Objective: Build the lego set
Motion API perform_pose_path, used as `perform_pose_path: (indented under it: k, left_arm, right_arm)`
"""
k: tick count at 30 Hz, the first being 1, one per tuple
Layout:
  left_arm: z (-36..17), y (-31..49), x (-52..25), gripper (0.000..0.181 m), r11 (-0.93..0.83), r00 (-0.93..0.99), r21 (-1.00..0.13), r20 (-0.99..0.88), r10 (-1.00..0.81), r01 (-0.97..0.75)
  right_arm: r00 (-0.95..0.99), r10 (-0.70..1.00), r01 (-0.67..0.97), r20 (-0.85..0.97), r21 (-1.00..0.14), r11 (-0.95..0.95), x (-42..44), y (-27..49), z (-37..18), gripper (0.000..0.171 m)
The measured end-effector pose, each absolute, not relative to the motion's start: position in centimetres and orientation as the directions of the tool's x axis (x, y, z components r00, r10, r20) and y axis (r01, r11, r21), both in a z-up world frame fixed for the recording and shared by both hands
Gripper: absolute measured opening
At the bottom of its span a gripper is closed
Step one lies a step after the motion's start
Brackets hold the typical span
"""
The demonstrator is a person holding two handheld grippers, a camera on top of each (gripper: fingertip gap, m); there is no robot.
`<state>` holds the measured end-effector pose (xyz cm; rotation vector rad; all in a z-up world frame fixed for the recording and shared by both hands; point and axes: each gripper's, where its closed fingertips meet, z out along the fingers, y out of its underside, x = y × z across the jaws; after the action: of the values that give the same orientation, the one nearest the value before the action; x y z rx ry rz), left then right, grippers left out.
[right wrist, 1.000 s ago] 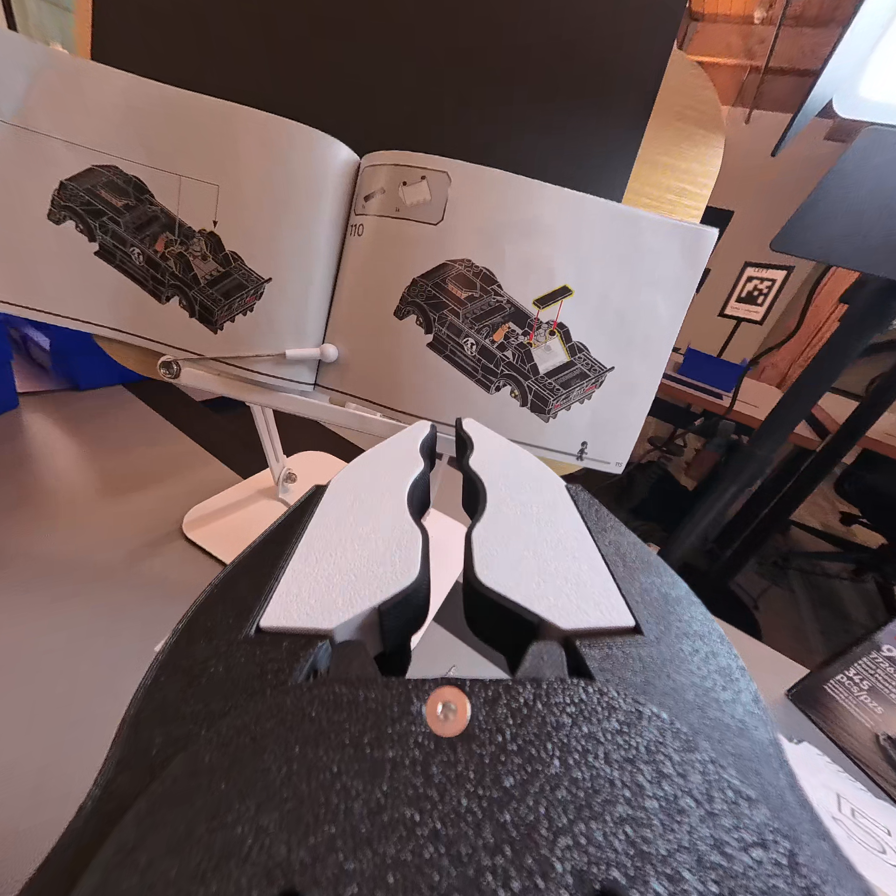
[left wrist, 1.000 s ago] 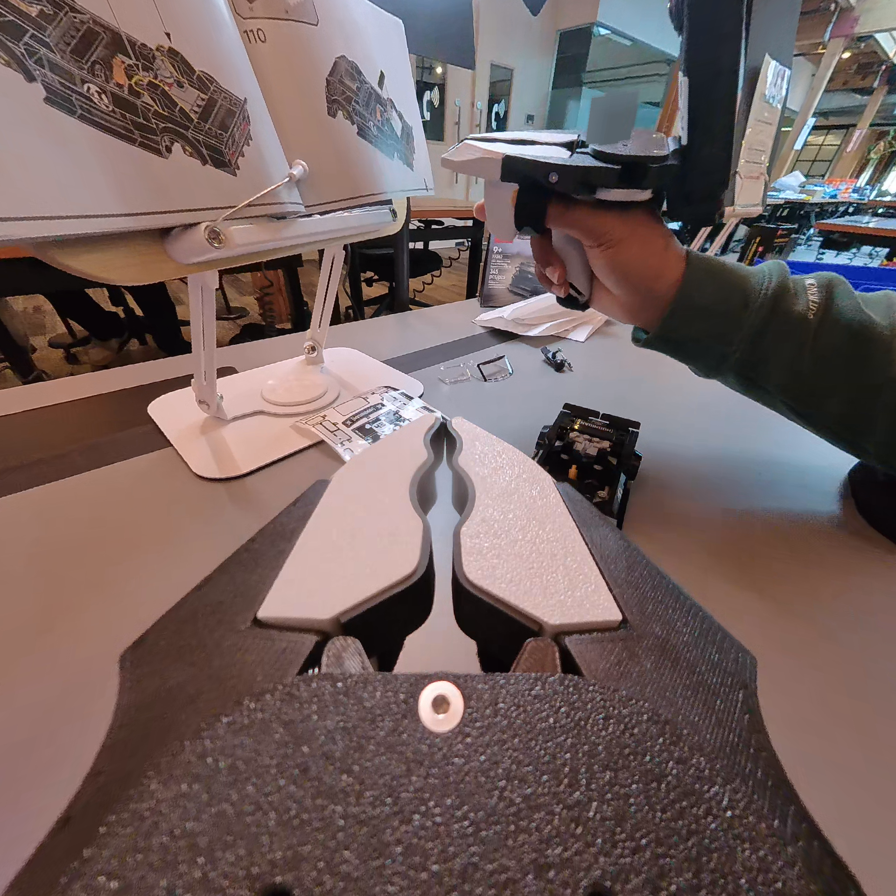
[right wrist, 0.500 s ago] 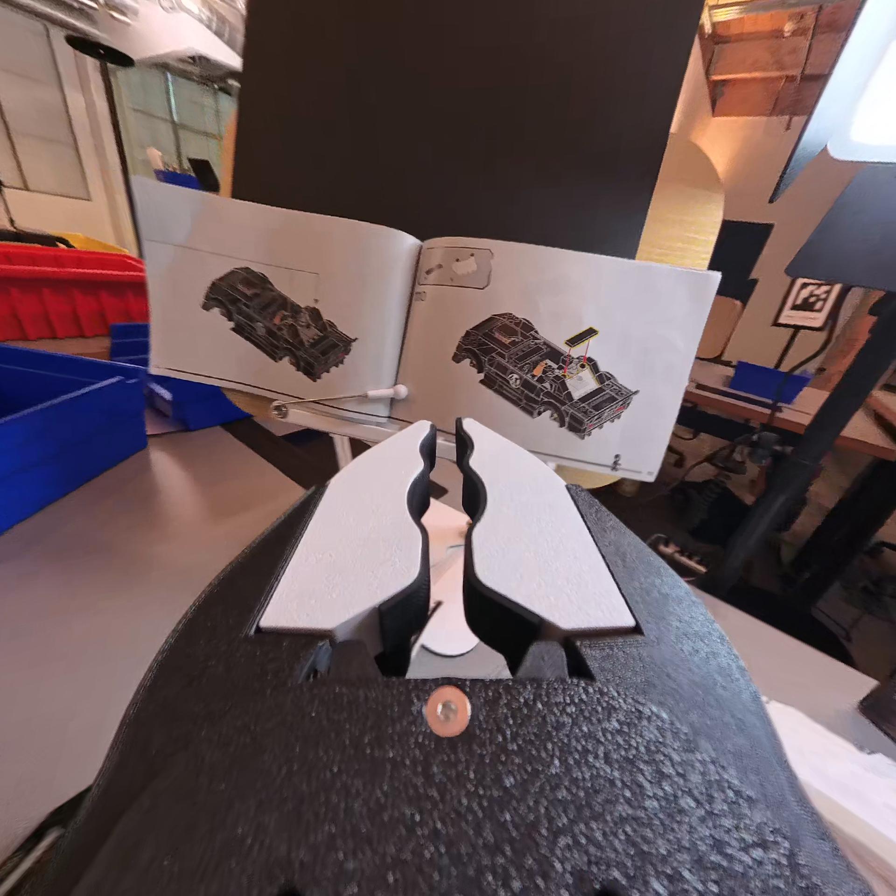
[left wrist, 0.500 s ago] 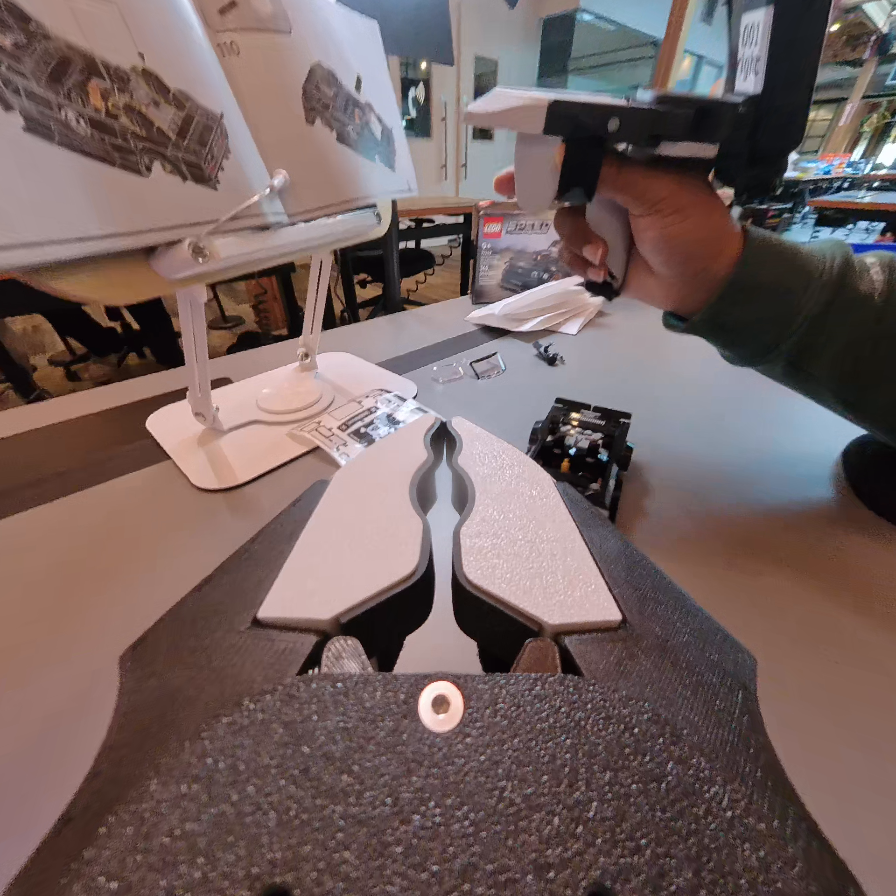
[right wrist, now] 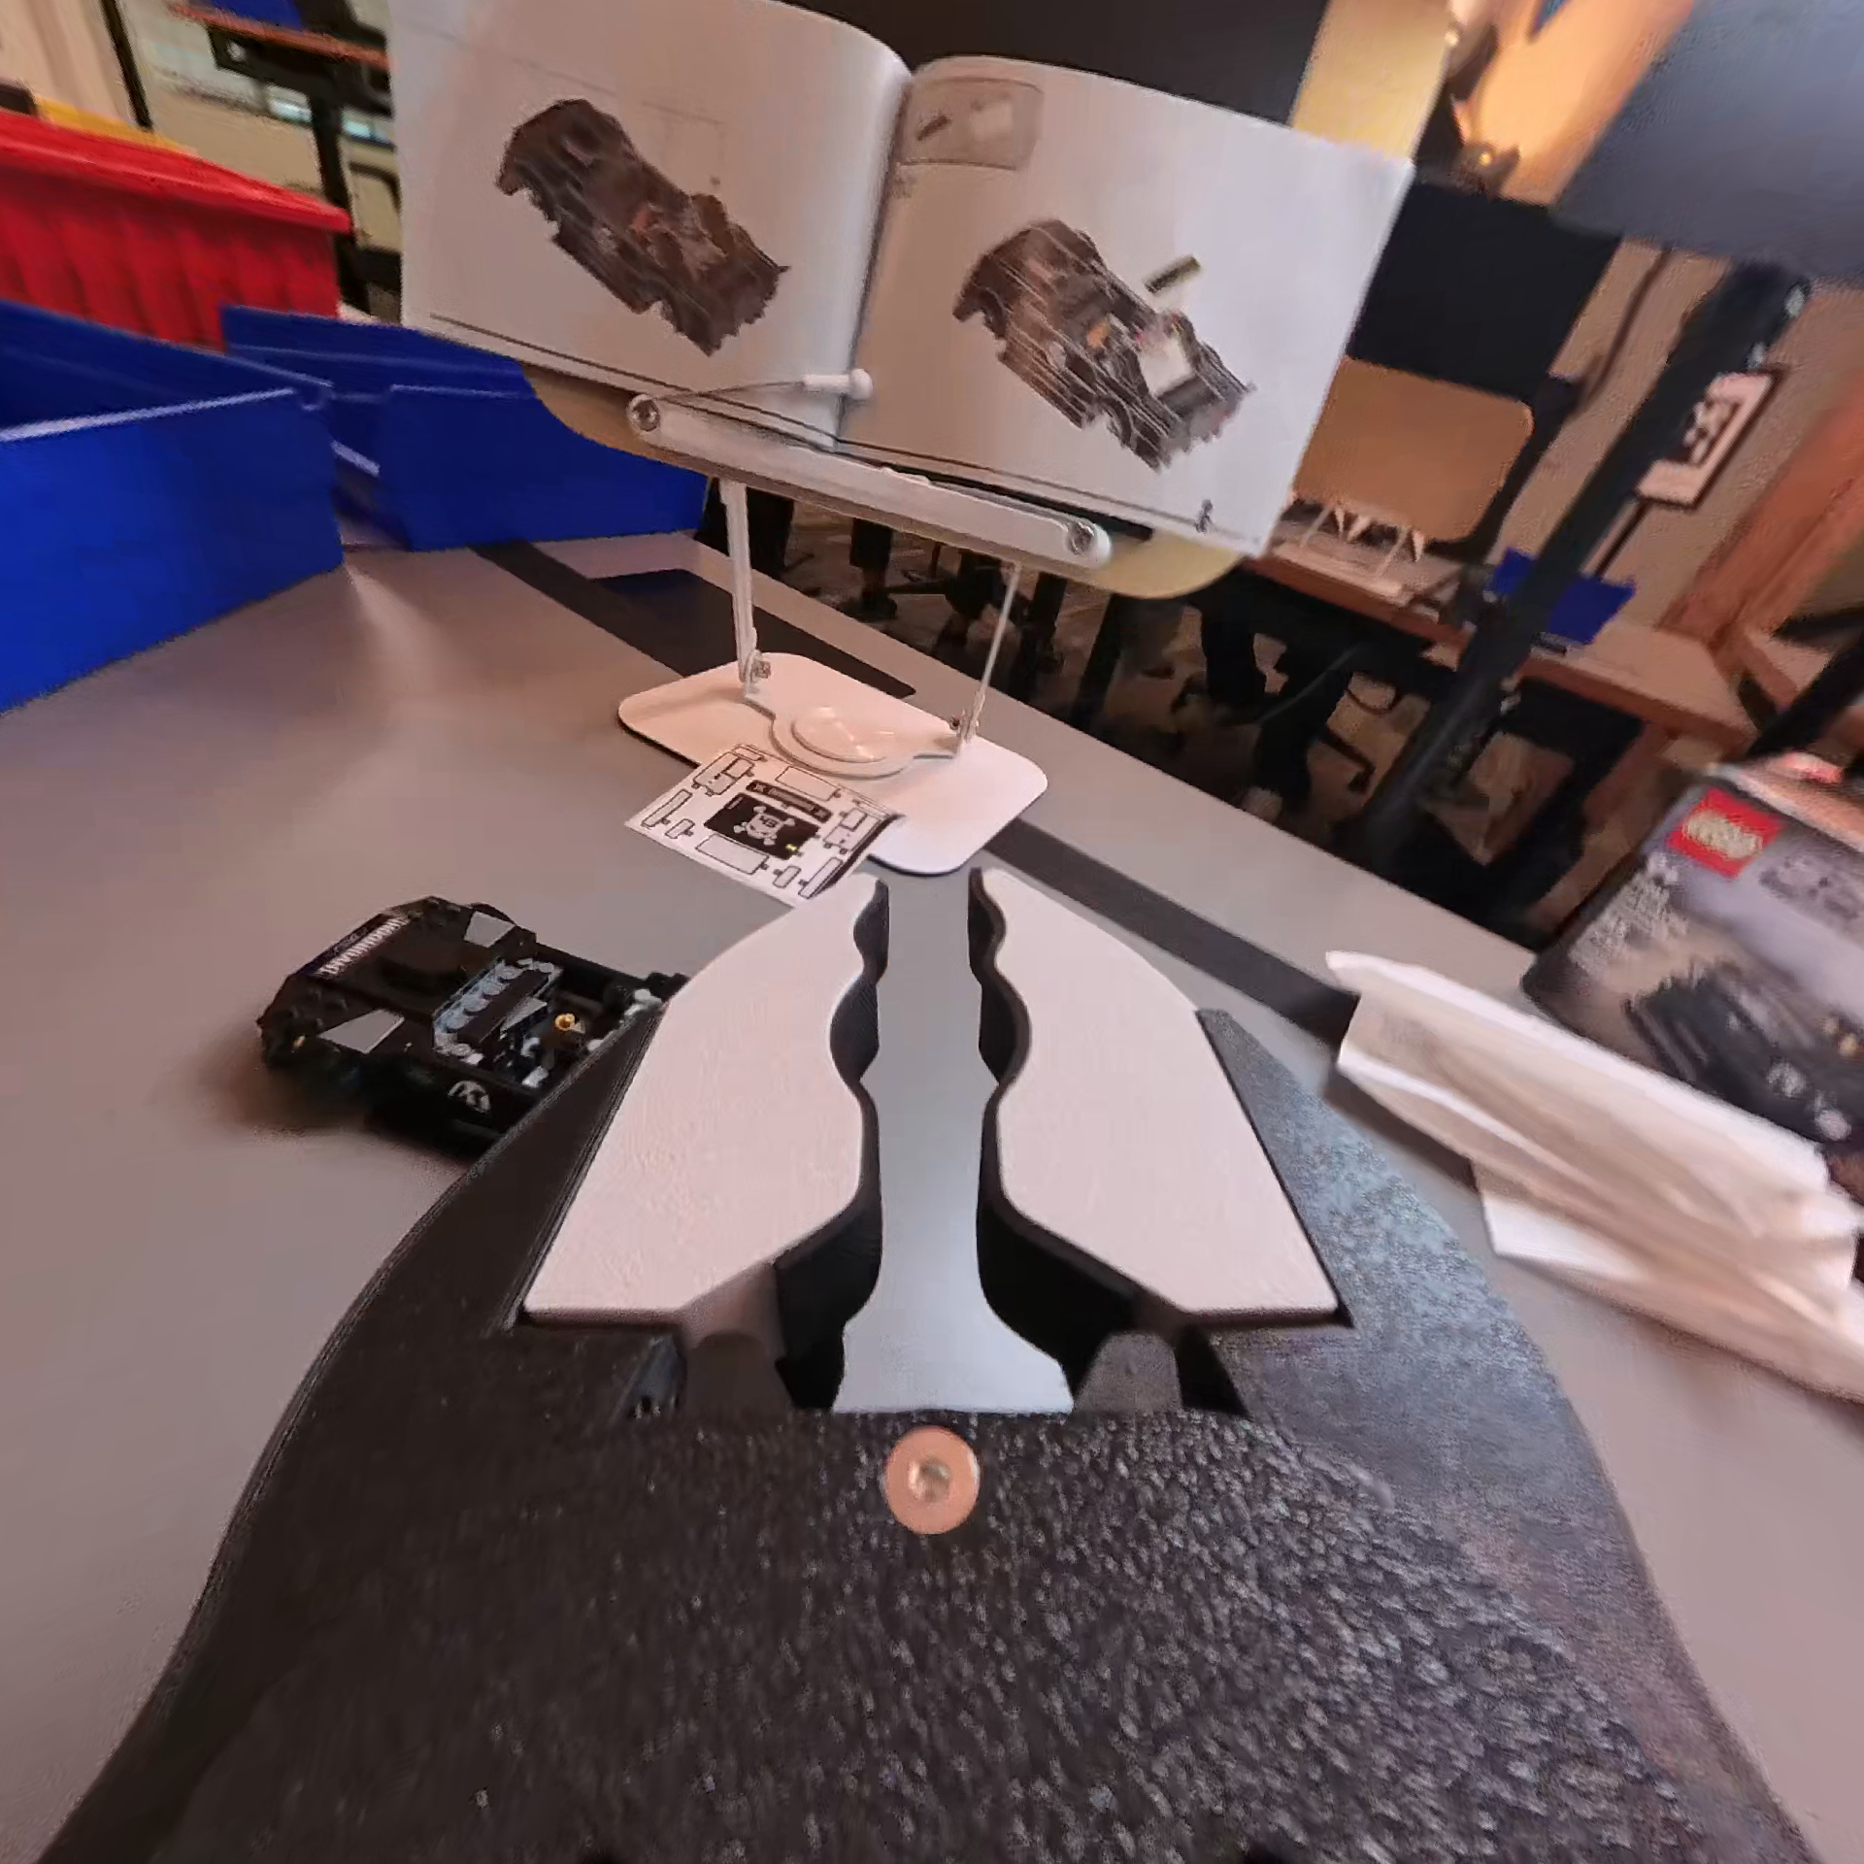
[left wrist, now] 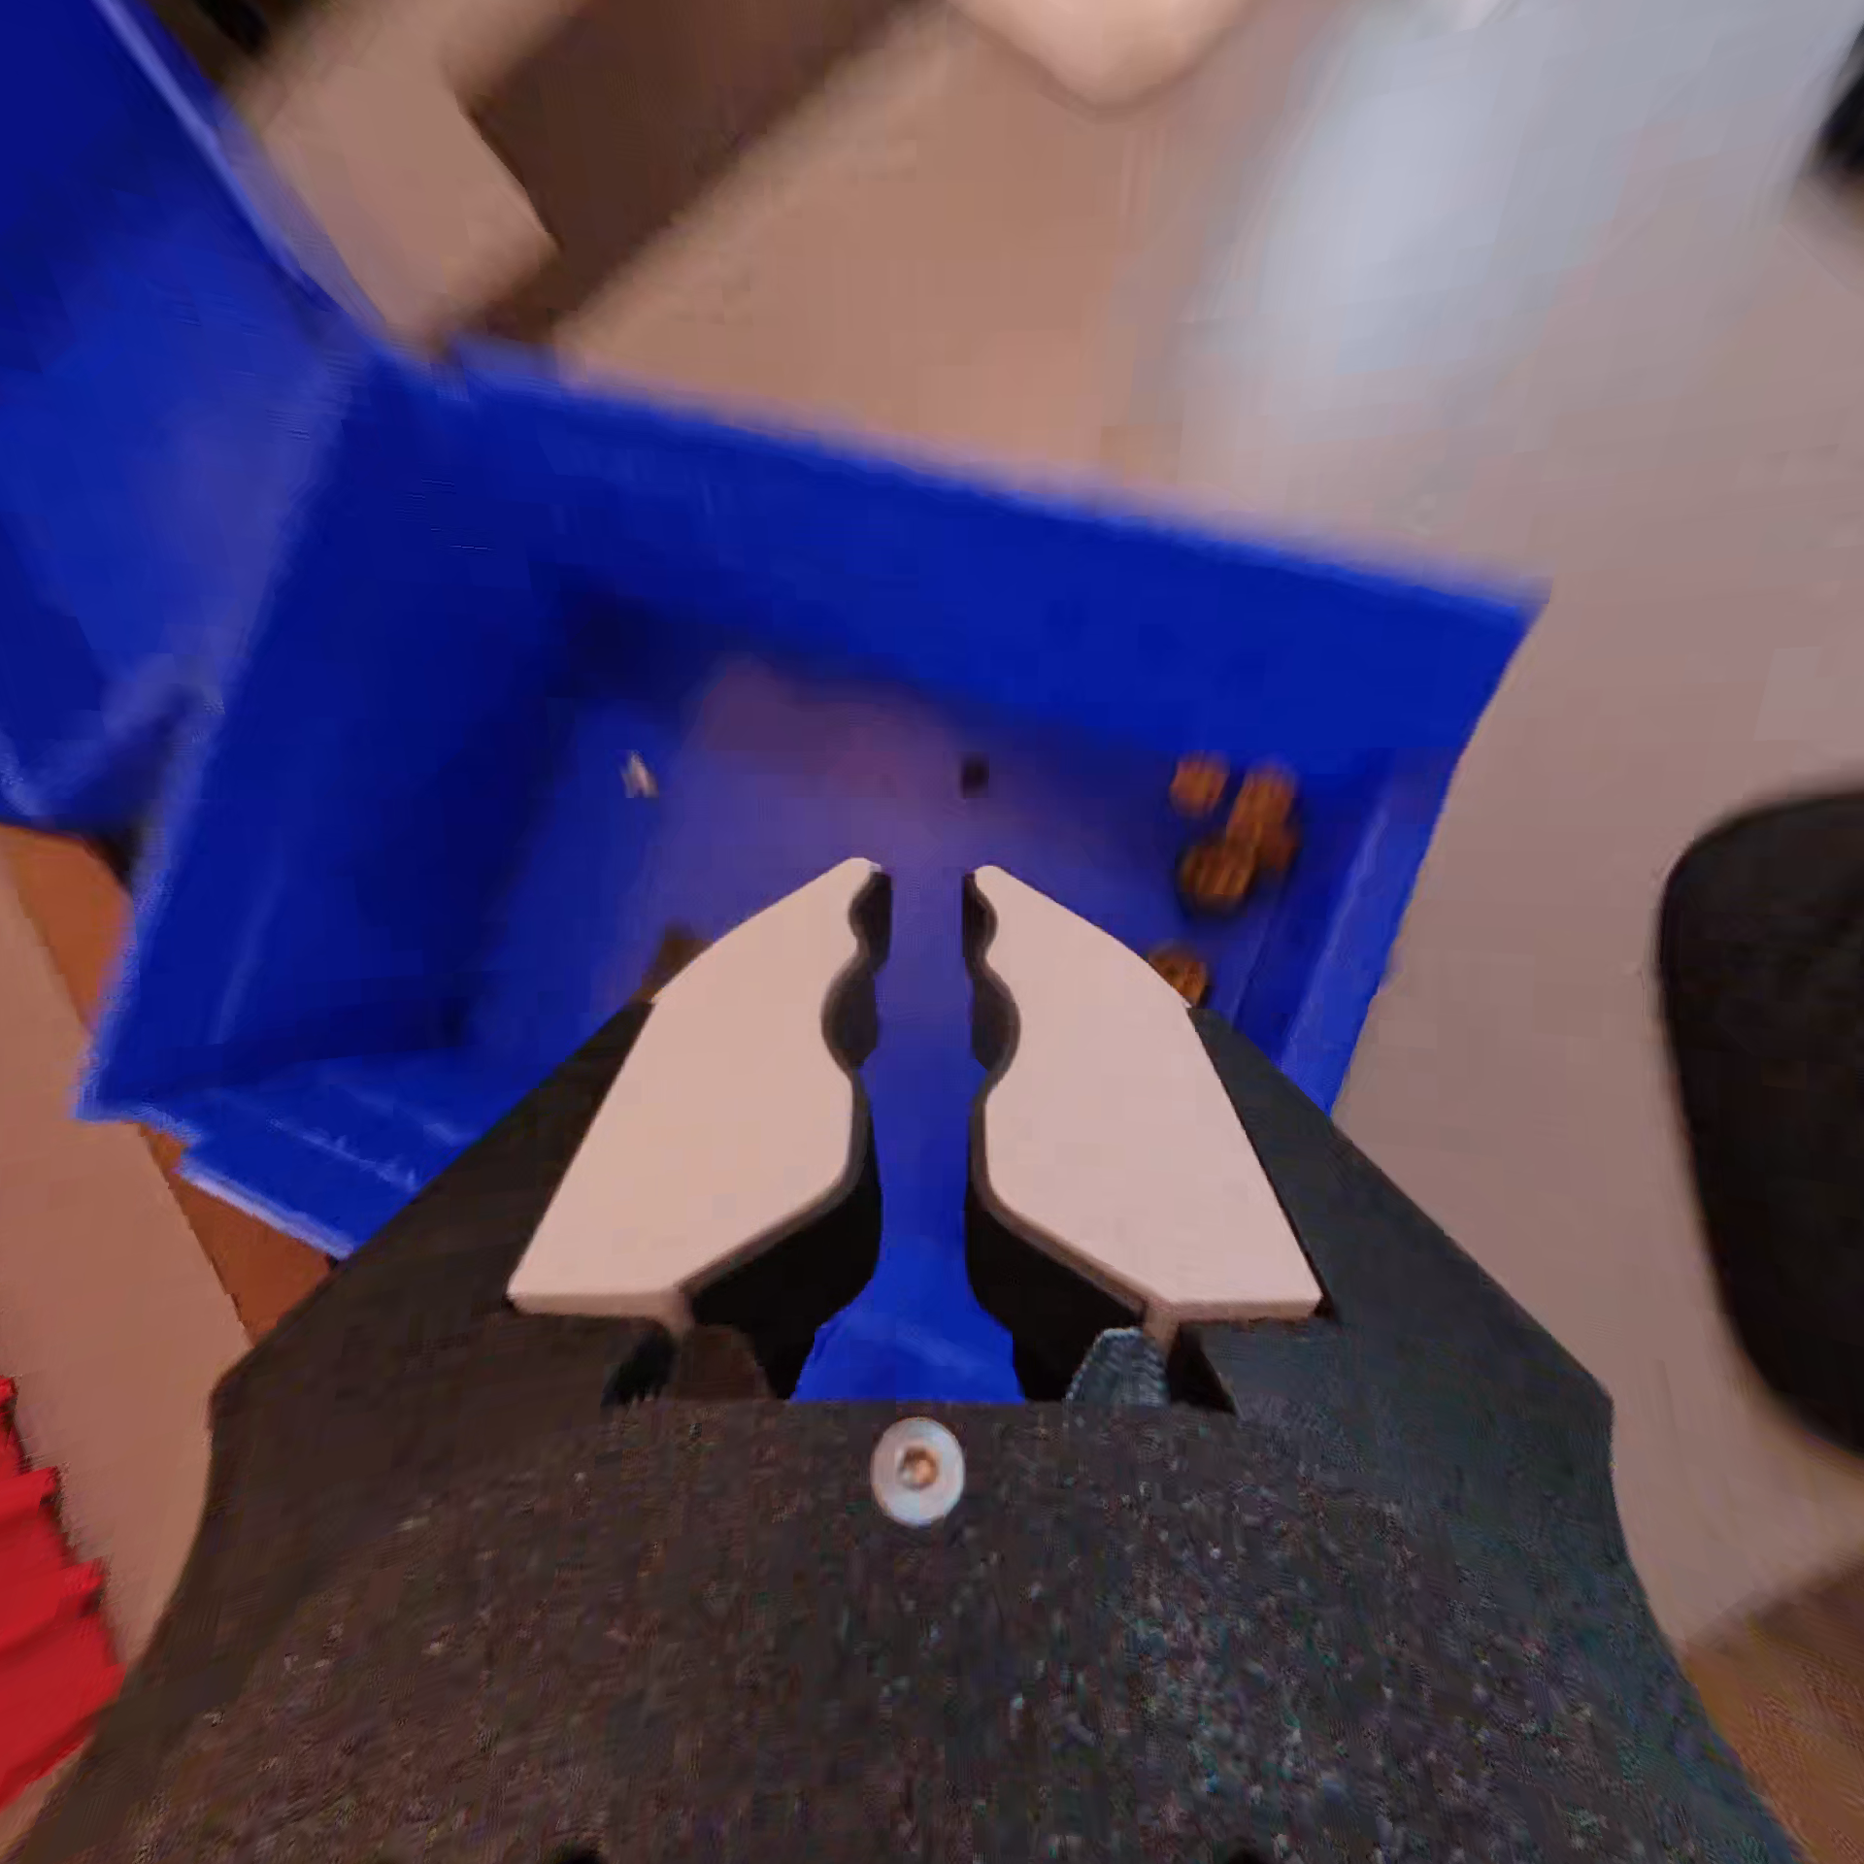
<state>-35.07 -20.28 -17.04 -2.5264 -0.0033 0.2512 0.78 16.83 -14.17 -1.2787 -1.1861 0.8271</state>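
Observation:
In the blurred left wrist view, my left gripper [left wrist: 923, 878] hangs over an open blue bin [left wrist: 908, 525] and points down into it. Its jaws are slightly apart and hold nothing. On the bin floor lie several small orange-brown pieces [left wrist: 1231, 837], a tiny dark piece [left wrist: 973, 775] and a tiny pale piece [left wrist: 635, 777]. In the right wrist view, the part-built black Lego car [right wrist: 454, 1029] sits on the grey table [right wrist: 202, 807], left of my right gripper [right wrist: 928, 888]. That gripper is slightly open, empty and above the table.
The open instruction booklet [right wrist: 908, 232] rests on a white stand [right wrist: 857, 746], with a sticker sheet [right wrist: 767, 832] at its base. Blue bins [right wrist: 151, 484] and a red bin [right wrist: 131, 232] stand at the left. White paper bags [right wrist: 1574, 1140] and the Lego box [right wrist: 1715, 928] lie at the right. Spacing between my two grippers at the tips: around 50 cm. The right gripper is farther from the tiny dark piece [left wrist: 973, 775], some 50 cm, than the left, some 12 cm. The part-built black Lego car [right wrist: 454, 1029] is closer to my right gripper, around 15 cm from its tips; the left tips are 40 cm off.
My left gripper has swung away from the car and stand to above the blue bin, its jaws parting a little. My right gripper has drawn back and tilted down, bringing the car and table into view.

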Motion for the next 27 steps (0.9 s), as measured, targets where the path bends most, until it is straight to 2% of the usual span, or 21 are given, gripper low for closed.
perform_pose_path:
  k: [3, 7, 9, 18, 24, 27]
  left_arm:
    - [-22.1, -23.7, -37.6, 0.018, -0.975, 0.988, -0.199, -0.136, -0.076, -0.103]
    - [-25.8, -24.5, -38.7, 0.026, -0.988, 0.987, 0.015, -0.055, -0.153, -0.153]
    - [-27.0, -24.9, -39.3, 0.029, -0.985, 0.986, 0.08, -0.054, -0.16, -0.156]
    - [-28.3, -24.4, -40.1, 0.027, -0.98, 0.987, 0.133, -0.045, -0.157, -0.15]
    - [-28.4, -24.3, -40.3, 0.009, -0.972, 0.985, 0.164, -0.008, -0.173, -0.169]
    - [-28.4, -24.3, -40.3, 0.009, -0.971, 0.984, 0.165, -0.005, -0.176, -0.172]
  right_arm:
    - [0.277, 0.959, 0.092, 0.066, -0.995, 0.042, 1.5, 17.2, -14.7, 0.014]
    - [0.294, 0.952, 0.111, 0.091, -0.992, 0.06, 1.4, 16.9, -15.1, 0.014]
    - [0.286, 0.95, 0.141, 0.128, -0.986, 0.09, 1.2, 16.6, -15.3, 0.013]
    - [0.275, 0.956, 0.163, 0.104, -0.985, 0.06, 0.5, 16.5, -16.5, 0.013]
    - [0.264, 0.959, 0.186, 0.106, -0.981, 0.057, 0.4, 16.2, -17.1, 0.013]
    - [0.262, 0.958, 0.191, 0.115, -0.979, 0.065, 0.5, 16.1, -17.3, 0.013]
